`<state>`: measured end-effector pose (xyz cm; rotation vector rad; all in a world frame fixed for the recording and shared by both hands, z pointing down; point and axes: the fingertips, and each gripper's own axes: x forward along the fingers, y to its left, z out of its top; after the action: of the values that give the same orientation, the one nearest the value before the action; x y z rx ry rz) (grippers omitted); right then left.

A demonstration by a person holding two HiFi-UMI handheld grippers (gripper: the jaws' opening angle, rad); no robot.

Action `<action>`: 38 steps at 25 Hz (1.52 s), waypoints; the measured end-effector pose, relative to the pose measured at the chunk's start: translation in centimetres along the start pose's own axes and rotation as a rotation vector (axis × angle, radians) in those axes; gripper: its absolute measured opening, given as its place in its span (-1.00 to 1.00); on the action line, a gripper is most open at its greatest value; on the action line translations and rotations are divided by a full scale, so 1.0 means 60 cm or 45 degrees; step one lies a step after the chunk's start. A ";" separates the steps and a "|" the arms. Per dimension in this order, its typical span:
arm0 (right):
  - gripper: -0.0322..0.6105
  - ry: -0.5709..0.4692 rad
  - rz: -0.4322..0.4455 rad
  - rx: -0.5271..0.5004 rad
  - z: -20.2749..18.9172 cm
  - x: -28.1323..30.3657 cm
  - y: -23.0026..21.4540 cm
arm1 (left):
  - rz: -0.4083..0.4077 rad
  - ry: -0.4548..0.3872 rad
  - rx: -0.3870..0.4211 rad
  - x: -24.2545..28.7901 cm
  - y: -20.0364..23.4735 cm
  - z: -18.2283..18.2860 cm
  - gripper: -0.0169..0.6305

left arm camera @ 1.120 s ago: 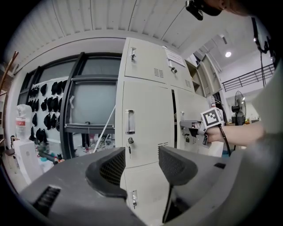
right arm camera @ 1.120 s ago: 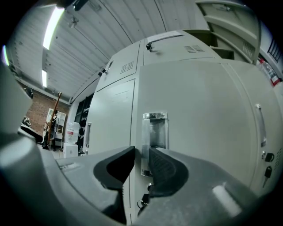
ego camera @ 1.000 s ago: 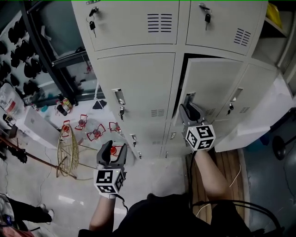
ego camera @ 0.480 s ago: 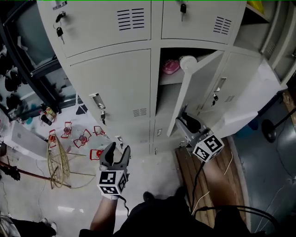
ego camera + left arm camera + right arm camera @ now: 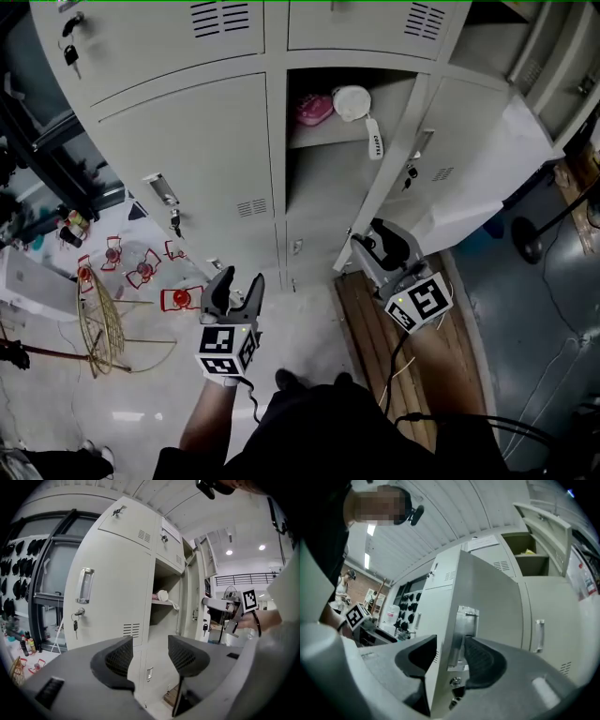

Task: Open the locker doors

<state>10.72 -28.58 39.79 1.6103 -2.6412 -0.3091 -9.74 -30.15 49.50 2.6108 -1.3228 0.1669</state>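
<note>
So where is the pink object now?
Head view, upper middle: the small pink object lies on the open grey locker's shelf, left of the round white object.

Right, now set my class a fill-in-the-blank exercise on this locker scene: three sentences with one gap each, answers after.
1. The locker door whose edge stands between the right gripper's jaws is ____.
2. On the shelf inside, a pink thing lies beside a ____ round thing.
3. The left gripper's jaws stand apart with ____ between them.
Answers: open; white; nothing.
Note: the right gripper's jaws have just been opening.
</note>
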 end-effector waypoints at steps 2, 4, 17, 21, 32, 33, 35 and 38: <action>-0.35 0.015 -0.037 -0.019 -0.005 0.002 -0.007 | 0.013 -0.013 0.015 -0.001 -0.023 0.012 -0.23; -0.41 0.010 -0.026 0.009 -0.006 -0.004 -0.009 | 0.021 -0.019 0.037 -0.007 -0.047 0.021 -0.23; -0.44 -0.032 -0.030 0.144 -0.014 -0.165 -0.107 | 0.027 0.004 0.084 0.021 -0.194 0.018 -0.23; -0.50 -0.017 -0.083 0.119 -0.024 -0.211 -0.155 | -0.040 0.015 0.116 0.045 -0.267 0.019 -0.23; -0.57 -0.138 -0.179 0.077 0.031 -0.273 -0.196 | 0.014 0.014 0.178 0.025 -0.329 0.038 -0.23; -0.58 -0.180 -0.196 0.054 0.051 -0.280 -0.193 | 0.038 0.013 0.179 0.019 -0.325 0.038 -0.23; -0.68 -0.261 -0.194 0.020 0.087 -0.290 -0.177 | 0.093 0.002 0.175 0.004 -0.314 0.036 -0.23; -0.69 -0.317 -0.113 0.032 0.103 -0.283 -0.133 | 0.184 0.021 0.160 -0.030 -0.294 0.023 -0.23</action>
<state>24.78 -16.21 33.51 1.8102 -2.7618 -0.5138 3.41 -18.93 45.44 2.6073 -1.5431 0.3028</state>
